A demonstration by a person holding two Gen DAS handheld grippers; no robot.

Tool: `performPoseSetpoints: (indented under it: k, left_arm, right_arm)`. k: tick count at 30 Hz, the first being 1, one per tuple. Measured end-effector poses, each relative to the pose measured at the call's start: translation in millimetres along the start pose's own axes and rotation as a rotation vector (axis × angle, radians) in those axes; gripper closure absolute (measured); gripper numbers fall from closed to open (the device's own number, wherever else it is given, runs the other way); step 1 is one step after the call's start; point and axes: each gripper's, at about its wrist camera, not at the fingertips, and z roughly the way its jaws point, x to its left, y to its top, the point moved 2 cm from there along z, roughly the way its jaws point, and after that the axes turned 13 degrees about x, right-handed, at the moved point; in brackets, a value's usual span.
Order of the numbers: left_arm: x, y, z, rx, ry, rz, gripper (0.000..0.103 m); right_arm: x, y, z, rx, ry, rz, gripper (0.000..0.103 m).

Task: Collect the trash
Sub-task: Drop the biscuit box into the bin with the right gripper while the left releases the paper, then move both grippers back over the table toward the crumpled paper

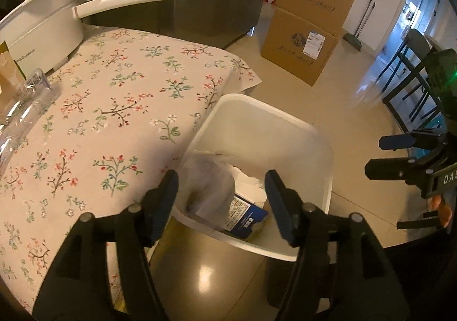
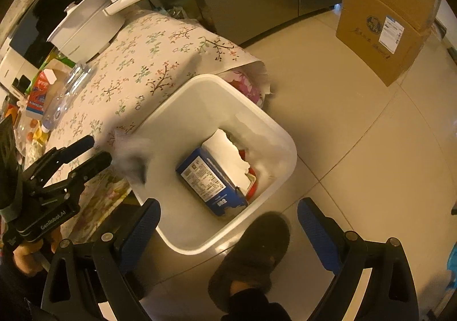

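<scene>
Now the left gripper [image 1: 221,201] hangs wide open over the white rectangular plastic bin [image 1: 285,118], with a blurred clear plastic wrapper [image 1: 211,178] between its fingers, seemingly loose rather than pinched. Below it in the bin lies a blue printed carton [image 2: 211,181]. Left of the claw runs the floral-clothed table [image 1: 114,109] edge, touching the bin. The right gripper [image 2: 228,221] gapes empty above bare floor tiles [image 2: 357,149], a dark fuzzy slipper [image 2: 251,258] just below.

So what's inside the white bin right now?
The white bin holds a blue carton with torn white paper lying on it and something red beneath. A blurred clear plastic piece is at its rim. Whatever lies deeper is covered.
</scene>
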Motion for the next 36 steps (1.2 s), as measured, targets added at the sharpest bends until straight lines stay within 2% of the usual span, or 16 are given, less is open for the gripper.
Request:
performPoseSetpoints:
  k: [3,15,36]
  left_arm:
    - [7,-1,-4,-0.004,0.011,-0.013,0.028]
    - [38,-14,-27,-0.013,0.019,-0.079,0.023]
    - [146,-76,-84,-0.032,0.095,-0.263,0.019]
  right_arm:
    - [1,1,0,-0.002,-0.004,-0.001,0.005]
    - [30,7,-7,-0.024,-0.027,-0.052,0.005]
    - [117,24,0,-0.045,-0.046,-0.184,0.005]
